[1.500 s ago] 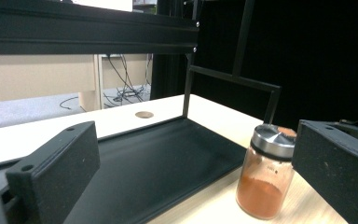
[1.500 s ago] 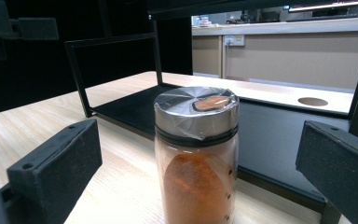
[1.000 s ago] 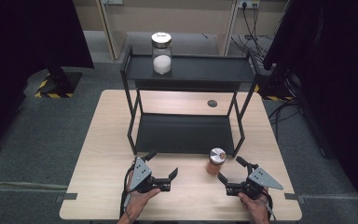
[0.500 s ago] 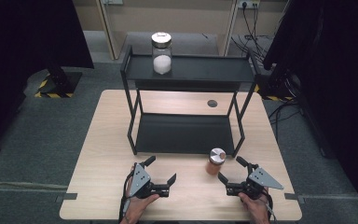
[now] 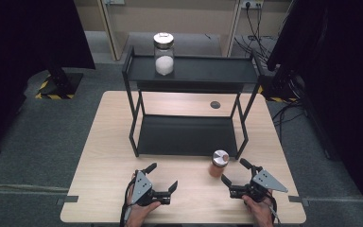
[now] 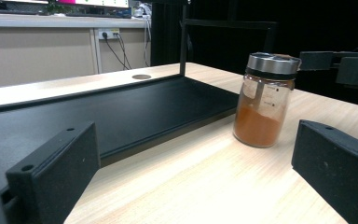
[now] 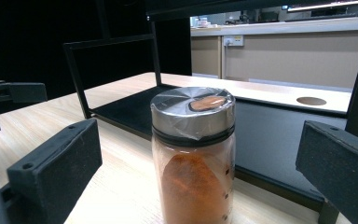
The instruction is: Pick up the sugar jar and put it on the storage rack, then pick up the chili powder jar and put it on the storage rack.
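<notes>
Item 1, spice jar [image 5: 219, 163]: glass, metal lid, part-filled with orange-brown powder. It stands upright on the worktop [image 5: 108, 156], just in front of the rack's right front leg and near your right gripper [image 5: 237, 181]. In the right gripper view the jar [image 7: 193, 154] sits close between the two black fingers [image 7: 56, 170], touching neither.

Item 2, right gripper: fingers spread wide, holding nothing, pointed at the jar.

Item 3, left gripper [image 5: 163, 183]: fingers also apart and empty, resting low on the worktop, well left of the jar. Its own view shows the jar [image 6: 265, 99] farther off to the right.

Item 4, black two-tier rack [image 5: 191, 135]: lower shelf bare; upper shelf carries a second jar [image 5: 163, 54] with white contents at its left end.

Risks, as judged from here:
- Your jar is tall and narrow. One finger arriving before the other would likely push it over or skid it along the worktop.
- The rack leg stands just behind it; a forward shove could knock glass against metal.
- Closing high on the smooth lid invites slipping; the glass body looks the safer hold.
- Lifting towards a shelf, mind the upper tier's edge.
</notes>
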{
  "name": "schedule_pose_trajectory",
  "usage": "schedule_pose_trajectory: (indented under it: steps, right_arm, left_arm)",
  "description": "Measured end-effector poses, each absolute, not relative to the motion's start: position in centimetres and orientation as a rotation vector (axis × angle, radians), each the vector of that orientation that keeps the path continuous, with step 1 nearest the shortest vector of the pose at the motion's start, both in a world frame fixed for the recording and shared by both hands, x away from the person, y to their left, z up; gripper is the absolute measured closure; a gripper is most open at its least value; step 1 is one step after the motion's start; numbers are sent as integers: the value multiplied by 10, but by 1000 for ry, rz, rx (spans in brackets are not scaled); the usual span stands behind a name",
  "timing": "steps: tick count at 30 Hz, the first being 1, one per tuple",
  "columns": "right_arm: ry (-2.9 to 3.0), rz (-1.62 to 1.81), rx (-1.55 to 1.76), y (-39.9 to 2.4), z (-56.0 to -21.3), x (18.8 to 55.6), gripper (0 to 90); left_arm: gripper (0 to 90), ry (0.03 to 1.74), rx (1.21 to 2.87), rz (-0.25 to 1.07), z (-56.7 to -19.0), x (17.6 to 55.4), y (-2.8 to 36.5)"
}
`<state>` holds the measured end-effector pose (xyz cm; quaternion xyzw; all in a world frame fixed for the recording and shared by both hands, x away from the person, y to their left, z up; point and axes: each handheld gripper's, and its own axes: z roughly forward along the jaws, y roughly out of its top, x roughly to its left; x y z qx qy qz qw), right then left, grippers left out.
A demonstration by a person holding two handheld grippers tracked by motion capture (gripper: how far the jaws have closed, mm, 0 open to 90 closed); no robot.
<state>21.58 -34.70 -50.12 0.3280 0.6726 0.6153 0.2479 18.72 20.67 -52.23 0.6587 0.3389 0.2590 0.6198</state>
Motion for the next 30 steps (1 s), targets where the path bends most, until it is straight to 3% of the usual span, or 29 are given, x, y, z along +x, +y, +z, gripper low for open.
schedule_pose_trajectory:
  steps: [30]
  right_arm:
    - [1847,1666,882,-344,-501,217,2]
  left_arm:
    - [3,776,1517,605,-523,184,206]
